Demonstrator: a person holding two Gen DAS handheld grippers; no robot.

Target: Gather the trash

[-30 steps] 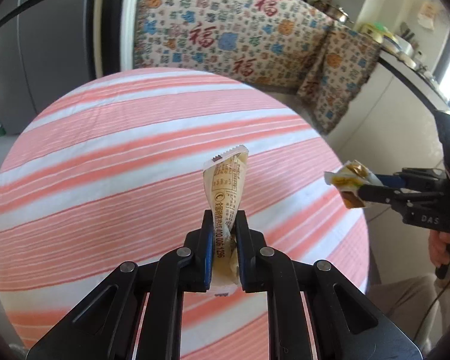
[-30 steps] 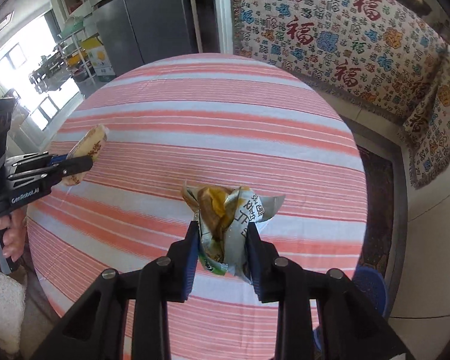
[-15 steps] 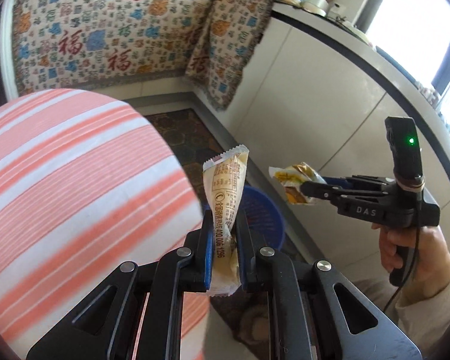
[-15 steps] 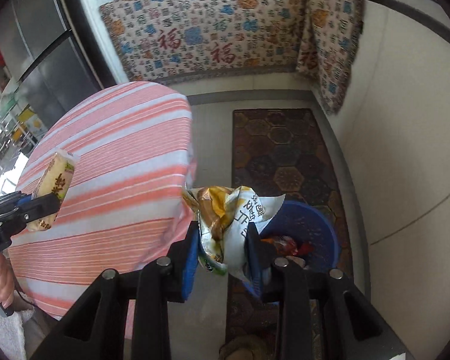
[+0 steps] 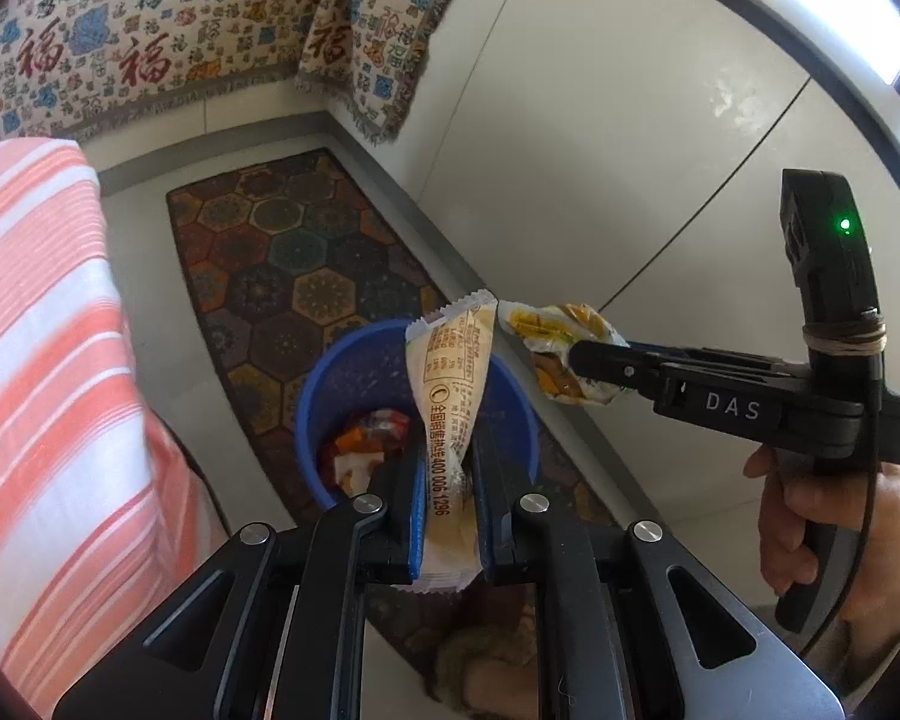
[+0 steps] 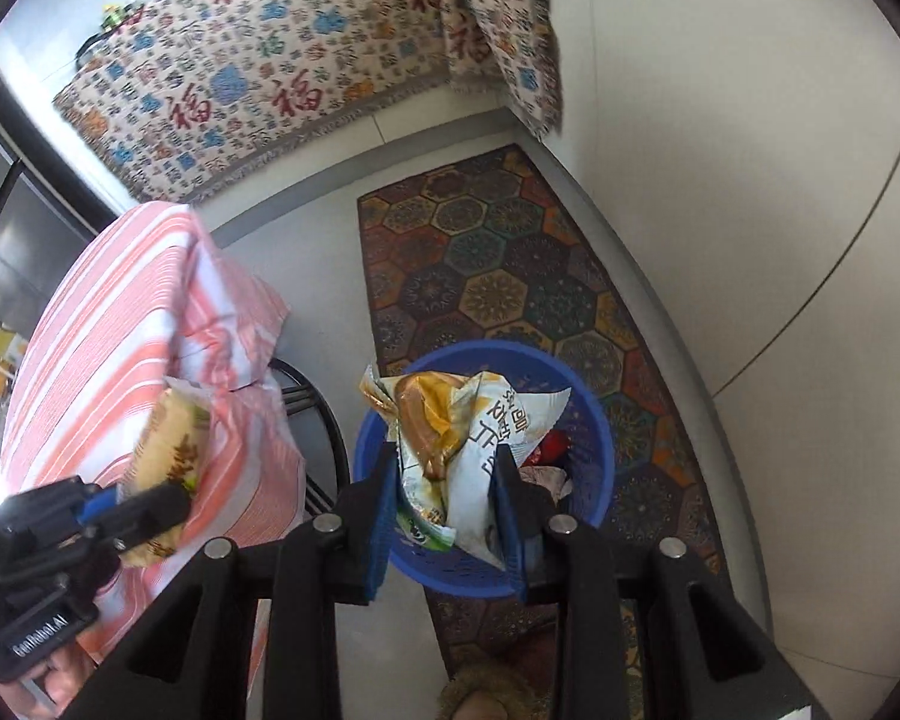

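Wrappers, one clamped in each hand-held gripper, hang over a blue bin (image 5: 330, 384) that stands on a patterned floor mat (image 5: 282, 252) beside a table draped in a striped pink cloth (image 5: 36, 360).

At left, the left gripper (image 5: 447, 468) is clenched on a slim cream snack packet (image 5: 450, 372), its blue pads pinching the packet's lower half while the crimped top stands free above the bin's mouth. The packet looks light and thin, a film sleeve that bends rather than breaks; a hold low on its body, as here, seems enough, and it would likely drop cleanly once freed.

At centre, the bin already holds red and orange scraps (image 5: 363, 444), and its rim lies just below both loads.

At right, the right gripper (image 6: 447, 468) grasps a crumpled white-and-yellow bag (image 6: 450, 426) around its bunched middle, loose corners flaring beyond the pads. Seen from the left wrist view, it is held out level by a hand (image 5: 834, 528) at the far right. The bag appears soft, springy and slick; crushed foil of this kind may cling to a pad or catch the air as it falls, so a release close over the bin's middle seems wise.
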